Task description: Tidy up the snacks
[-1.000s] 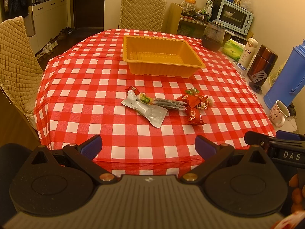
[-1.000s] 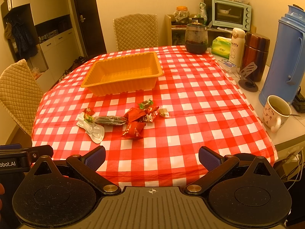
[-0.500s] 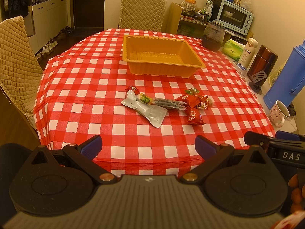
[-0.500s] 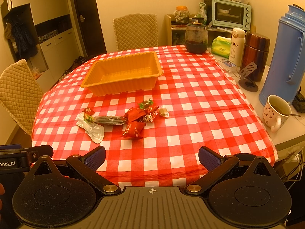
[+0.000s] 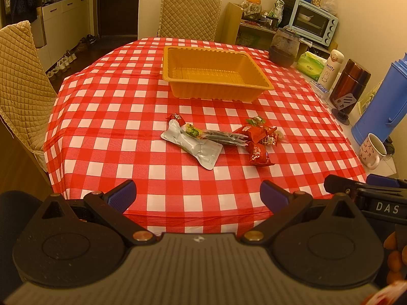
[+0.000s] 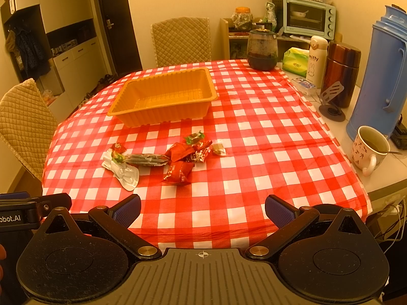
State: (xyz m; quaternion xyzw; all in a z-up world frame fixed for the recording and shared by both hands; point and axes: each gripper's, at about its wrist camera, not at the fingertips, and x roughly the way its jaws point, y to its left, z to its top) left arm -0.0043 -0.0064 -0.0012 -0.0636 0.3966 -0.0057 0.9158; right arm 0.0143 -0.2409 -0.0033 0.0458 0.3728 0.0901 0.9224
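A: How do the tongs stand?

B: The left gripper [image 5: 198, 195] has its blue pads spread wide, nothing between them, hanging over the near edge of the table [image 5: 106, 106]. The right gripper [image 6: 202, 209] is the same: jaws wide apart, empty, touching nothing, above that same near edge.

A: And the snacks?

B: Loose in a cluster on the red-and-white checked cloth, about mid-table, between the grippers and the orange tray [image 5: 216, 76]. A silver pouch [image 5: 194, 147] lies at the left of the cluster, with a dark long packet [image 5: 225, 137] resting across its far end. Red wrapped sweets [image 5: 259, 133] are bunched at the right, one larger red packet [image 6: 178, 171] nearest the grippers, and a small red sweet [image 5: 176, 119] at the far left.

A: The tray?

B: Empty, toward the far edge, well apart from the snacks.

A: Anything in the way?

B: Nothing stands between grippers and snacks. Along the right edge stand a mug [image 6: 368, 150], a blue thermos jug [image 6: 381, 76], a brown flask [image 6: 342, 73] and a dark glass jar [image 6: 262, 49].
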